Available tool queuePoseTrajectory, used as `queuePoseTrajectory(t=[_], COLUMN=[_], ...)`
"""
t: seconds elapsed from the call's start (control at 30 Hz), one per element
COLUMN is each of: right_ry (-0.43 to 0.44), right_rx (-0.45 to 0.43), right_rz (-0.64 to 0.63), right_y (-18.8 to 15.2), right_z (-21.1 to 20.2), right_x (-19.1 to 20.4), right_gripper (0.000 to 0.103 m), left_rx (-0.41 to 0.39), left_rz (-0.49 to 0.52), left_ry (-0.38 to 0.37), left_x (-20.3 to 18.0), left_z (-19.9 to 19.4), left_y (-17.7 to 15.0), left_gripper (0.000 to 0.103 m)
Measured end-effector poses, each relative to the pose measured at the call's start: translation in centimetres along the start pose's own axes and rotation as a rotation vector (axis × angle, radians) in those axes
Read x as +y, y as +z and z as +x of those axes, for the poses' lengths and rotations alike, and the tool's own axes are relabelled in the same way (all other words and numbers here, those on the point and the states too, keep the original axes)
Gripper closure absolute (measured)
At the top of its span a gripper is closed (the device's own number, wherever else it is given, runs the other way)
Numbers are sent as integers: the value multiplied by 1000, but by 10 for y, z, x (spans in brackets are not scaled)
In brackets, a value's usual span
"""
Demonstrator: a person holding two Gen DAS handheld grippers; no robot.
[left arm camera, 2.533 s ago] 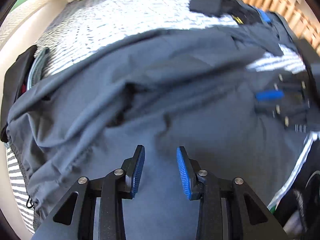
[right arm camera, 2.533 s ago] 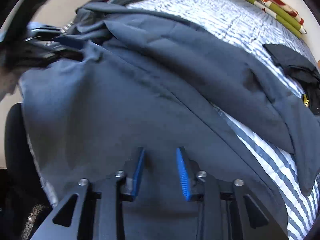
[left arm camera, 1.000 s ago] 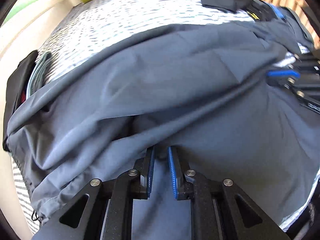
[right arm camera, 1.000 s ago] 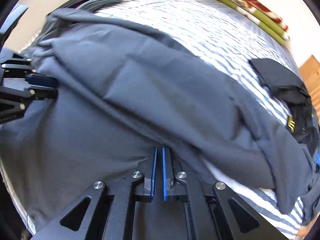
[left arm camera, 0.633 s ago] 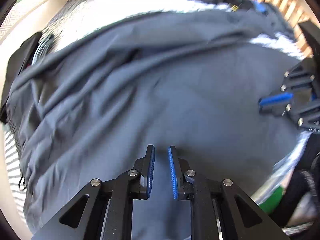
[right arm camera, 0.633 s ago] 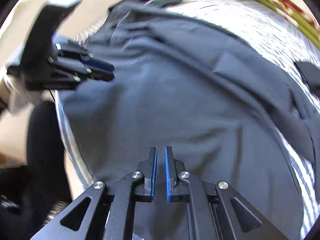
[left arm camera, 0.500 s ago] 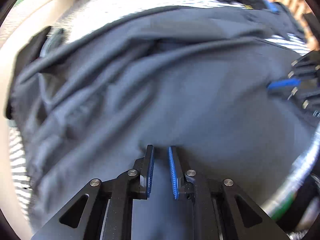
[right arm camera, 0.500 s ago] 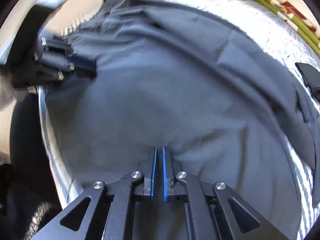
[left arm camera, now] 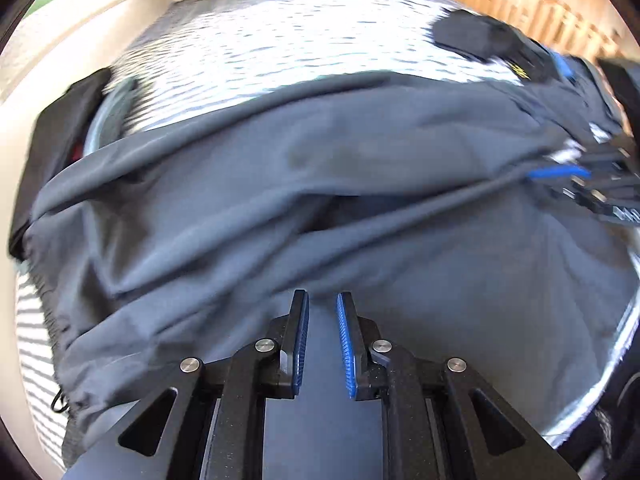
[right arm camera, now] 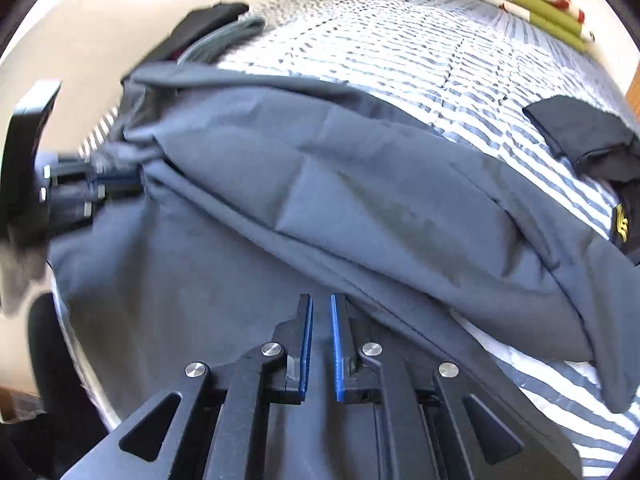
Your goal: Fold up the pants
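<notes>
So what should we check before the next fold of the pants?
1. Left hand-held gripper pinching the grey pants: ok, narrow jaws on cloth.
2. Right hand-held gripper pinching too: ok.
3. Pants lying flat: not ok, big ridges across the middle.
4. Pants fully on the striped bed: cannot tell, near edge hidden.
5. Black garment clear of the pants: cannot tell.

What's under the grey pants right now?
The grey pants lie on the striped bedcover, which shows beyond the far edge and at the right. A black garment sits beside them, not under. Anything beneath the folded layers is hidden.
</notes>
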State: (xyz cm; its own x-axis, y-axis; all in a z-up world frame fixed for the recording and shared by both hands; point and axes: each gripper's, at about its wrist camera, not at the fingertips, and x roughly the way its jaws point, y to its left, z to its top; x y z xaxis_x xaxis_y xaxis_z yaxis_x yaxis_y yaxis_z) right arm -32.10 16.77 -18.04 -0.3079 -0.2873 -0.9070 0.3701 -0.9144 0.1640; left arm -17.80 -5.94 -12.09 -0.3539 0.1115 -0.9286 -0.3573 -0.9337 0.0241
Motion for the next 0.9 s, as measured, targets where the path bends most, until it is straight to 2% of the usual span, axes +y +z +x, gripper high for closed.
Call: queuePoseTrajectory(t=[0.13,0.17,0.27,0.3,0.37,0.43,0.5,0.53,0.6,0.63,0.7,0.77,0.8,0.83,0.9], right_ry=[24,38,203,209,179,177,141,116,85,62,-23,-89,-84,-41,90], right_rx=[36,37,-4,-7,9,72,123,121,98,67,-6,-77,-88,-87,-71], right_rz=[58,79,187,193,188,193,161,144,150,169,212,258,279,292,253], right_y=[-1,-1,-2,0,4,8,14,20,38,49,73,91,98,101,100], right_z=[7,3,-17,-22,-22,-9,9,16,26,27,25,16,12,9,0], right_x=[4,-2,-25,-31,-38,-42,-38,-36,-37,-40,-50,-60,-65,-68,-63], right_gripper=[95,95,93,93,92,92,92,92,93,93,93,93,92,91,90], left_rx=[-9,-16,-17,-15,-3,31,50,56,45,38,23,0,-12,-26,-47], left_rz=[17,7,-34,-43,-44,-28,-27,-26,5,-5,-66,-85,-87,-88,-67], left_ry=[-45,-58,-97,-97,-119,-144,-134,-104,20,49,54,68,59,39,5], left_x=[-38,-27,-19,-11,0,2,2,8,16,23,36,43,44,44,41], left_z=[0,6,6,11,22,32,42,51,65,70,71,69,65,59,47], left_y=[13,23,40,49,65,76,83,88,101,106,117,125,125,123,113], left_gripper=[86,86,86,86,86,86,86,86,86,86,86,86,86,86,86])
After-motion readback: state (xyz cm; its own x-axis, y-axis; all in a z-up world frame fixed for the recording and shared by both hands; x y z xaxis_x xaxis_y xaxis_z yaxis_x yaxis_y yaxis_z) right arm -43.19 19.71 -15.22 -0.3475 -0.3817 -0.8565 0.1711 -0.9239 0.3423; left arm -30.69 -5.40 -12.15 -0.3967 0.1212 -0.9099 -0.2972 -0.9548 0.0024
